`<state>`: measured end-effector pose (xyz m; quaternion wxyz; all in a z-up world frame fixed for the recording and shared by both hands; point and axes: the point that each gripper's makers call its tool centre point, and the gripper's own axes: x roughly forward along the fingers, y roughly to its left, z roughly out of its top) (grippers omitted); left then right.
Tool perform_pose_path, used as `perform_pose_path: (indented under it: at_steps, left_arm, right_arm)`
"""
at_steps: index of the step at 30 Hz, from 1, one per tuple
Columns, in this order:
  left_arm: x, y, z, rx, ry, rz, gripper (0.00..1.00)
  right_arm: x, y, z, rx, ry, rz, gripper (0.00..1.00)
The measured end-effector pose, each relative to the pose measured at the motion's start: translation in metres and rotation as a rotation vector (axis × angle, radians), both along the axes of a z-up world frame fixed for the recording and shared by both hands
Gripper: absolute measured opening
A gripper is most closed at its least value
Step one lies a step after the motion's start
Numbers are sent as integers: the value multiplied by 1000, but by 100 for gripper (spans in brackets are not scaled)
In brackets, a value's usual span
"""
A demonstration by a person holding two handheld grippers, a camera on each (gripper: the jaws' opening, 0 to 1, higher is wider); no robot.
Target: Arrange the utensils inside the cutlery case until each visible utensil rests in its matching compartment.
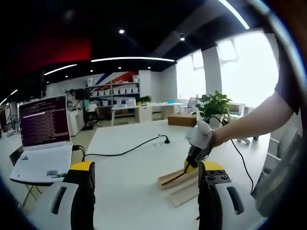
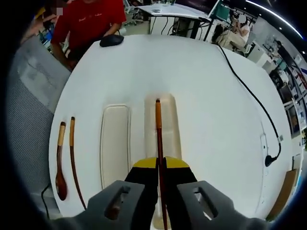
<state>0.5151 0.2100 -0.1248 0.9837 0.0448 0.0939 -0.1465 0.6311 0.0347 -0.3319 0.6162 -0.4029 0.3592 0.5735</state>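
Note:
In the right gripper view my right gripper [image 2: 160,164] is shut on a brown chopstick [image 2: 158,129]. The chopstick points forward along the right tray of the cream cutlery case [image 2: 171,125]. The case's left tray [image 2: 115,143] lies empty beside it. A wooden spoon [image 2: 60,165] and a second chopstick [image 2: 73,155] lie on the white table, left of the case. In the left gripper view my left gripper [image 1: 146,175] is open with nothing between its jaws. There, a hand holds the right gripper [image 1: 197,146], with the chopstick [image 1: 171,180], over the case [image 1: 184,191].
An open laptop [image 1: 41,139] stands at the table's left edge, and a black cable [image 1: 124,152] crosses the table. A cardboard box [image 1: 182,120] and a plant [image 1: 213,105] stand behind. A person in red [image 2: 88,19], a black mouse [image 2: 111,40] and a grey chair [image 2: 29,105] are nearby.

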Motion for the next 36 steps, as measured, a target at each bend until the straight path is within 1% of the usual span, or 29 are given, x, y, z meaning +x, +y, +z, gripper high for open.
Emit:
perform_pose_path:
  at_steps: [5,12,20,25,28,30,31,32,33,34,35,36]
  left_arm:
    - [1,1,-1,-1,3,3,92]
    - [1,0,-3,1,12,3,92]
    - [2,0,-5,8,19,6,92]
    - [2,-1,-5,9,22,8,92]
    - [2,-1,-6,11,22,8,92]
    - [2,-2,-7,14,27,8,92]
    - [2,-2,-8,15,31,8,92]
    - [2,-1,-9,16,35,8,92]
    - [2,-1,-9,15,35,8,92]
    - [2,-1,-9,13,34,8,92]
    - [2,-1,-9,12,34,8,92]
    - [2,-1,-8,12,32,8,92]
  right_arm:
    - [4,-2,-8,-14,5,5,0]
    - [3,-3,-17,-26,21,6,0]
    - [5,-2,-23,-36,19,18,0]
    - [6,-1,-23,-31,34,-5,0]
    - [9,0,-23,-10,42,-19,1]
    - [8,-1,-22,3,71,-45,1]
    - [8,-1,-22,11,73,-49,1]
    - [8,-1,-20,18,70,-50,5]
    - [10,-2,-17,27,54,-65,9]
    - [10,-2,-16,31,56,-72,11]
    - [9,-1,-13,43,63,-84,11]
    - [11,-1,-10,55,55,-101,11]
